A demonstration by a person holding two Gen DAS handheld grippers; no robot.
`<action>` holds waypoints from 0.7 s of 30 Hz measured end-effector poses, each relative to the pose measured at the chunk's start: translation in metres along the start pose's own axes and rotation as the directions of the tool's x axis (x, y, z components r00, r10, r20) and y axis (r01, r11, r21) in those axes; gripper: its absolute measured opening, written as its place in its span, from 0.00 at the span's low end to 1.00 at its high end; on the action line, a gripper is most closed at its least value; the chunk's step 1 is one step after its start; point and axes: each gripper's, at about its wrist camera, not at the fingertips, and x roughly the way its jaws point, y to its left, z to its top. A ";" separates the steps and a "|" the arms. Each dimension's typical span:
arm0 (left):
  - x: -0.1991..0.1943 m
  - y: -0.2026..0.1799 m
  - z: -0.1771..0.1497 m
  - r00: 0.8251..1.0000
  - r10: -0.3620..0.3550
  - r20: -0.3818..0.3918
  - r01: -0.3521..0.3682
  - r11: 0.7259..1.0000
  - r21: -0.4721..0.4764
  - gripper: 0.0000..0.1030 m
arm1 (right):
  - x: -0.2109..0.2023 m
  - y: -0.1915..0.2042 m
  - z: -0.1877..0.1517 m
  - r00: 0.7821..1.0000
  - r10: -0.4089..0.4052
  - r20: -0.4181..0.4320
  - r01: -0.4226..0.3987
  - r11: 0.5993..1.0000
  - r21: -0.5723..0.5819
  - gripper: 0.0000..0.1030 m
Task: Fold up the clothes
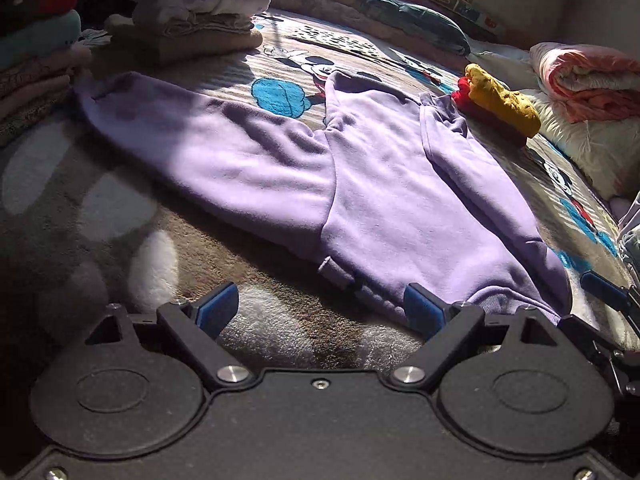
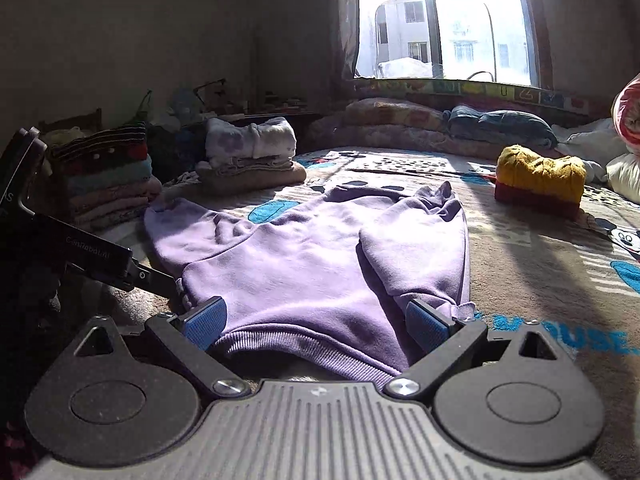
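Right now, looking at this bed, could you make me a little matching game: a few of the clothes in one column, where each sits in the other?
Things:
1. purple sweatshirt
2. yellow knit
3. white garment with purple spots

Places:
A. on top of a red folded piece
B. on top of a beige folded pile
C. spread flat on the cartoon blanket, one sleeve folded in

Pairs: 1-C, 2-A, 3-B

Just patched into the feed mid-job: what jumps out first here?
A lilac sweatshirt lies spread on the cartoon-print blanket, one sleeve folded over its body, the other stretched left. Both hand-held grippers, left and right, sit open at its hem. A yellow folded garment sits far right.
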 end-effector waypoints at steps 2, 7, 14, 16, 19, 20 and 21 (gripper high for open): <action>-0.002 0.016 0.004 1.000 0.003 0.024 -0.001 0.998 -0.062 0.88 | 0.005 0.011 -0.001 1.000 0.014 -0.024 -0.015 0.999 -0.030 0.92; -0.018 0.065 0.014 0.996 -0.016 0.090 0.038 0.967 -0.251 0.88 | 0.014 0.032 0.001 0.995 0.065 -0.079 -0.070 0.996 -0.060 0.72; -0.017 0.125 0.043 0.991 0.023 0.135 0.033 0.916 -0.399 0.88 | 0.023 0.069 0.021 0.993 0.065 -0.094 -0.083 0.976 -0.201 0.67; -0.009 0.145 0.054 0.990 0.016 0.143 0.051 0.891 -0.450 0.88 | 0.030 0.081 0.028 0.993 0.068 -0.097 -0.090 0.965 -0.248 0.67; 0.003 0.172 0.069 0.988 0.001 0.154 0.077 0.860 -0.504 0.88 | 0.046 0.107 0.043 0.991 0.086 -0.099 -0.114 0.936 -0.333 0.67; 0.006 0.180 0.074 0.988 0.000 0.156 0.082 0.853 -0.516 0.88 | 0.052 0.115 0.047 0.990 0.093 -0.103 -0.125 0.925 -0.359 0.67; 0.010 0.186 0.078 0.987 0.001 0.163 0.085 0.851 -0.518 0.88 | 0.058 0.122 0.049 0.989 0.104 -0.108 -0.138 0.917 -0.375 0.67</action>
